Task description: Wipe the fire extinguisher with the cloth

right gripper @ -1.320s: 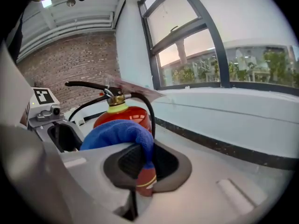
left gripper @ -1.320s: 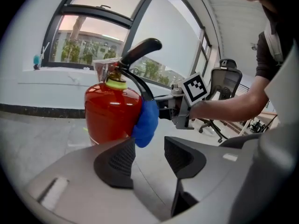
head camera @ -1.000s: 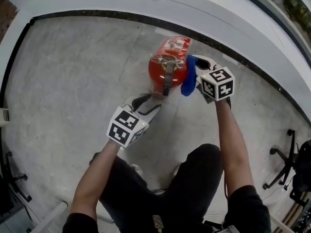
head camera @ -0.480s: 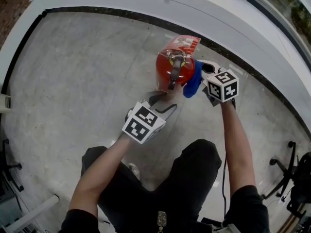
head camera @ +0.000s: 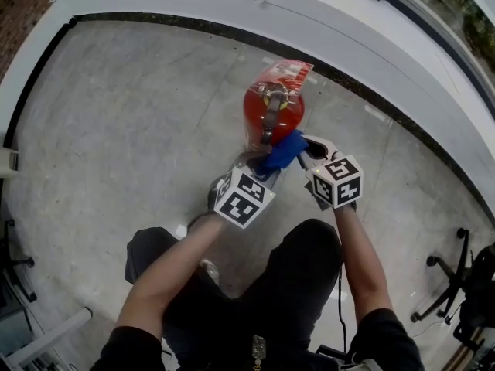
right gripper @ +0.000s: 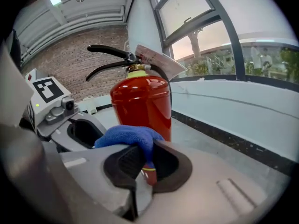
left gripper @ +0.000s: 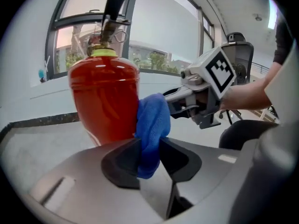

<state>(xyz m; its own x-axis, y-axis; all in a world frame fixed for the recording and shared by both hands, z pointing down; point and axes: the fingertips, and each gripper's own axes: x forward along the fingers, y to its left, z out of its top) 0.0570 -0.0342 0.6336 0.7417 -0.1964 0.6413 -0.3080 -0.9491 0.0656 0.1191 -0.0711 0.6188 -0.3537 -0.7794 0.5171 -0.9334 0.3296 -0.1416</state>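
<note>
A red fire extinguisher (head camera: 272,114) with a black handle stands upright on the grey floor. A blue cloth (head camera: 283,152) hangs against its near side. My right gripper (head camera: 305,149) is shut on one end of the cloth (right gripper: 126,136), just in front of the extinguisher (right gripper: 142,104). My left gripper (head camera: 263,165) has come in from the left, and its jaws have just been closing. The cloth (left gripper: 152,125) now sits pinched between the pads of the left gripper (left gripper: 149,155), beside the extinguisher (left gripper: 105,101). The two grippers almost meet.
A white curved wall (head camera: 193,2) with a dark base strip runs behind the extinguisher. The person's legs in black fill the lower middle. An office chair (head camera: 452,284) stands at the far right, and a white block (head camera: 6,182) at the left edge.
The right gripper carried the cloth from the extinguisher's right side round to its near side. The left gripper moved up to the cloth and its jaws narrowed onto it.
</note>
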